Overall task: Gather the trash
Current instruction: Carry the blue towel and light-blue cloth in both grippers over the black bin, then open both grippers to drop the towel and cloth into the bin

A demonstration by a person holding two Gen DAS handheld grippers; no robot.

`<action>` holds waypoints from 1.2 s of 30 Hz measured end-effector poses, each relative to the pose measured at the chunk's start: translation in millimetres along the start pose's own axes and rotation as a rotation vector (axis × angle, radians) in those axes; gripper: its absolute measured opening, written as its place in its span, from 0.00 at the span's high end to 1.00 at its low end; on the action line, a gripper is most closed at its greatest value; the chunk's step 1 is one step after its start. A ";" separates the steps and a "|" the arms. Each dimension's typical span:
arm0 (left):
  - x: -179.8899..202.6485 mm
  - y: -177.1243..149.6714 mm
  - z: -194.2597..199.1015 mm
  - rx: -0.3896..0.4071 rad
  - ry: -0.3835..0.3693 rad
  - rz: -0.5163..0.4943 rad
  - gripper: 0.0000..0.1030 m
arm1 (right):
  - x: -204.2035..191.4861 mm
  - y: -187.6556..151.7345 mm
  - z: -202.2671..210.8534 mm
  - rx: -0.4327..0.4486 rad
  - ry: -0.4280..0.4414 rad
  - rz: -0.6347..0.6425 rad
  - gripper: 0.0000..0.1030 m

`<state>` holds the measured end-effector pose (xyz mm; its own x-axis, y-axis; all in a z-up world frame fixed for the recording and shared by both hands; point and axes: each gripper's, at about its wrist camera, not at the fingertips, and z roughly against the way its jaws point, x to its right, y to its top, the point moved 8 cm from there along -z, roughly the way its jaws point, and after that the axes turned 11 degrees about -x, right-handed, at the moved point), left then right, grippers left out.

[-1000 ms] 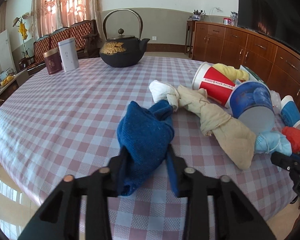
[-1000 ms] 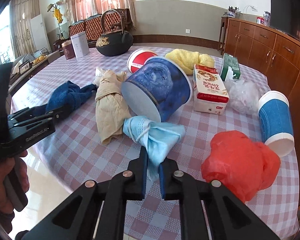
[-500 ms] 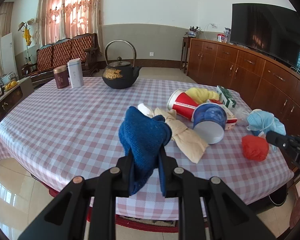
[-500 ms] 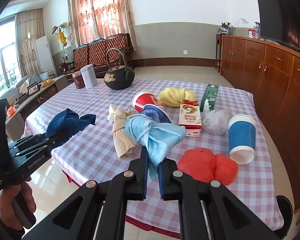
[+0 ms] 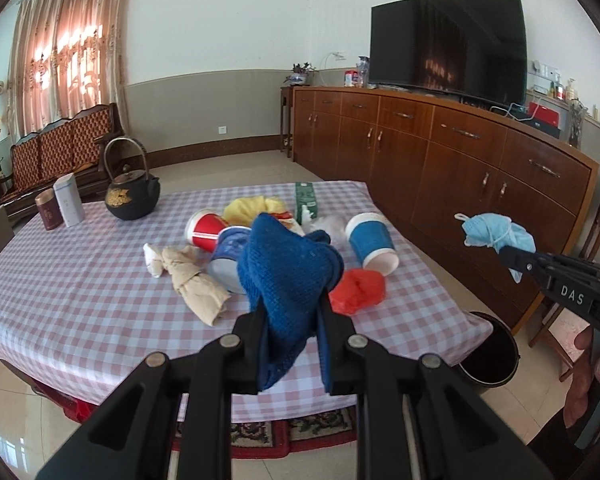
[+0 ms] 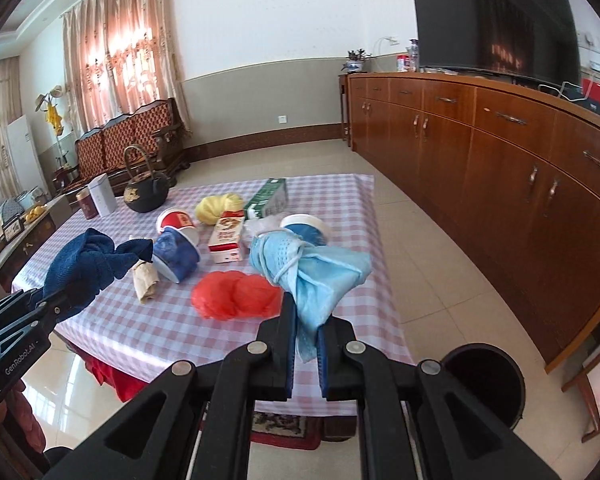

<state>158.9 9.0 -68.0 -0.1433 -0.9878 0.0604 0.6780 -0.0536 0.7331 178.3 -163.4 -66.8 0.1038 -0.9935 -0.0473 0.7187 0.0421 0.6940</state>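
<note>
My left gripper (image 5: 291, 320), jaws clamped on a dark blue knitted cloth (image 5: 290, 276), is raised clear of the pink-checked tablecloth (image 5: 80, 300). Beyond it lie a crumpled red plastic bag (image 5: 359, 290), a tipped blue paper cup (image 5: 371, 242) and a knotted beige rag (image 5: 196, 284). To its right, my right gripper (image 5: 511, 264) pinches a pale blue face mask (image 5: 495, 234); below that stands a round black bin (image 5: 489, 356).

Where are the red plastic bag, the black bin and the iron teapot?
red plastic bag (image 6: 236, 294): right wrist view, middle of the bag.
black bin (image 6: 517, 390): right wrist view, right rim.
iron teapot (image 5: 132, 200): left wrist view, its belly.
</note>
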 end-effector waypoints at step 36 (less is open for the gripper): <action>358.0 -77.6 -155.6 -0.359 -0.380 -0.429 0.80 | 330.0 -150.9 -41.7 -0.312 -0.178 -0.205 0.91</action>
<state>167.2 -363.1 -208.7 -0.6522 -0.7519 0.0967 0.6927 -0.5392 0.4790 132.8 -493.2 -217.1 -0.1641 -0.9863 -0.0180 0.8887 -0.1557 0.4311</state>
